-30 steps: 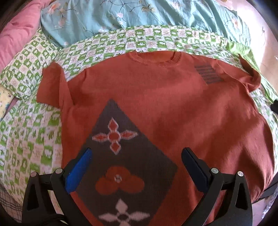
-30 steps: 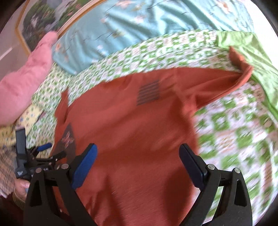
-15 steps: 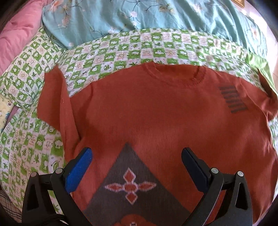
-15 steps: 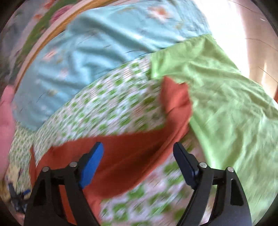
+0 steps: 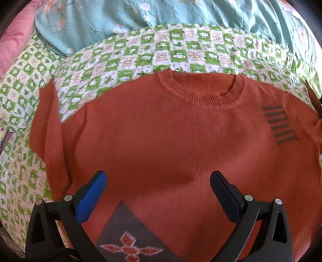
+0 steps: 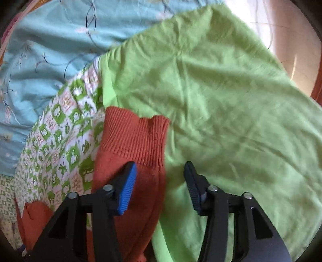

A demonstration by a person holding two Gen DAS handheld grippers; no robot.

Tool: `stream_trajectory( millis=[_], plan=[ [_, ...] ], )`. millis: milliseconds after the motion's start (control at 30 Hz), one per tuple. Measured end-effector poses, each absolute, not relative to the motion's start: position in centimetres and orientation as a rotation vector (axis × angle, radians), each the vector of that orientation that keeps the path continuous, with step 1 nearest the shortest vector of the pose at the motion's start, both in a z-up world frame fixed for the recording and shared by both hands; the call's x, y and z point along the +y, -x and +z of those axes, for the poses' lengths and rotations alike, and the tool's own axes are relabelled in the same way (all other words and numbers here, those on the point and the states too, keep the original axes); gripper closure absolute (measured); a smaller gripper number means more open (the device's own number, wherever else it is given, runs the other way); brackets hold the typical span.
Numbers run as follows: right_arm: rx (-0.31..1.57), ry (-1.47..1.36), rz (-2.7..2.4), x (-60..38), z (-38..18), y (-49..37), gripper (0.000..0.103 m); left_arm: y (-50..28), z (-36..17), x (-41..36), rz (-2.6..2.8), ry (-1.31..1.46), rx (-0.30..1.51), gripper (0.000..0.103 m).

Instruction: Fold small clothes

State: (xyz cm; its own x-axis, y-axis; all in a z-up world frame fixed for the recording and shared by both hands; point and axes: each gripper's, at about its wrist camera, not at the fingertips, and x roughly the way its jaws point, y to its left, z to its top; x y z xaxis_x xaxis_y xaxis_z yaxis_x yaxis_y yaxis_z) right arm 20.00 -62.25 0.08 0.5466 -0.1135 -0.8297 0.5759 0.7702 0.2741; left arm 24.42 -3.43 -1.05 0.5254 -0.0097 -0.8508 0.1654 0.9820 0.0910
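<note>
An orange-red knit sweater (image 5: 171, 131) lies flat, front up, on the bed, its ribbed collar (image 5: 201, 94) toward the far side. It has a grey striped patch (image 5: 278, 125) on the chest and a grey diamond motif (image 5: 128, 237) lower down. My left gripper (image 5: 158, 175) hovers open over the chest with nothing between its fingers. In the right wrist view the sweater's ribbed sleeve cuff (image 6: 136, 133) lies across a plain green sheet. My right gripper (image 6: 160, 165) is just behind the cuff, jaws closing. The sleeve's edge lies between them, and the pads do not press on it.
A green-and-white checked quilt (image 5: 140, 52) lies under the sweater. Behind it is a light blue floral duvet (image 5: 120, 16), with a pink pillow (image 5: 14, 38) at the far left. The plain green sheet (image 6: 231, 100) covers the bed's right side, with bright floor (image 6: 281, 30) beyond.
The left gripper slid up the sweater from the grey diamond toward the collar. The right gripper swung right, from the body out to the sleeve cuff, and its jaws narrowed.
</note>
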Motion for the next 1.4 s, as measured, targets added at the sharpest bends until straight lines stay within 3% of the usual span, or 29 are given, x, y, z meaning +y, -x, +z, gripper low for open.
stream_trajectory(
  millis=[33, 67, 300, 533, 900, 1133, 1233, 1267, 1300, 1400],
  plan=[
    [0.913, -0.554, -0.43, -62.0, 0.1, -20.1, 0.07, -24.6, -1.2, -3.5, -0.108, -0.165, 1.017, 0.001],
    [0.913, -0.539, -0.415, -61.6, 0.3, -20.1, 0.094, -24.7, -1.3, -3.6, -0.113, -0.161, 1.018, 0.001],
    [0.818, -0.515, -0.287, -56.2, 5.6, -18.6, 0.096, -23.9, -0.6, -2.6, -0.148, -0.138, 0.995, 0.001],
    [0.794, -0.575, 0.056, -41.8, 8.1, -19.4, 0.096, -21.8, 0.9, 0.0, -0.185, -0.072, 0.962, 0.001],
    [0.909, -0.7, 0.474, -18.7, 2.3, -23.6, 0.096, -19.2, 2.9, 6.0, -0.206, 0.03, 0.907, 0.001],
    [1.026, -0.701, 0.574, -10.6, -1.7, -24.3, 0.095, -19.4, 1.8, 8.5, -0.214, 0.104, 0.946, 0.001],
    [1.099, -0.66, 0.545, -9.0, -2.8, -24.4, 0.082, -19.9, 1.4, 8.8, -0.206, 0.113, 0.954, 0.001],
    [1.101, -0.656, 0.546, -8.9, -2.9, -24.1, 0.07, -20.3, 1.3, 8.7, -0.212, 0.114, 0.956, 0.001],
    [1.084, -0.66, 0.546, -9.3, -2.6, -23.7, 0.065, -20.6, 1.3, 8.5, -0.218, 0.119, 0.961, 0.001],
    [1.021, -0.674, 0.522, -11.2, -0.9, -22.4, 0.064, -22.0, 1.1, 7.5, -0.258, 0.139, 0.976, 0.001]
  ],
)
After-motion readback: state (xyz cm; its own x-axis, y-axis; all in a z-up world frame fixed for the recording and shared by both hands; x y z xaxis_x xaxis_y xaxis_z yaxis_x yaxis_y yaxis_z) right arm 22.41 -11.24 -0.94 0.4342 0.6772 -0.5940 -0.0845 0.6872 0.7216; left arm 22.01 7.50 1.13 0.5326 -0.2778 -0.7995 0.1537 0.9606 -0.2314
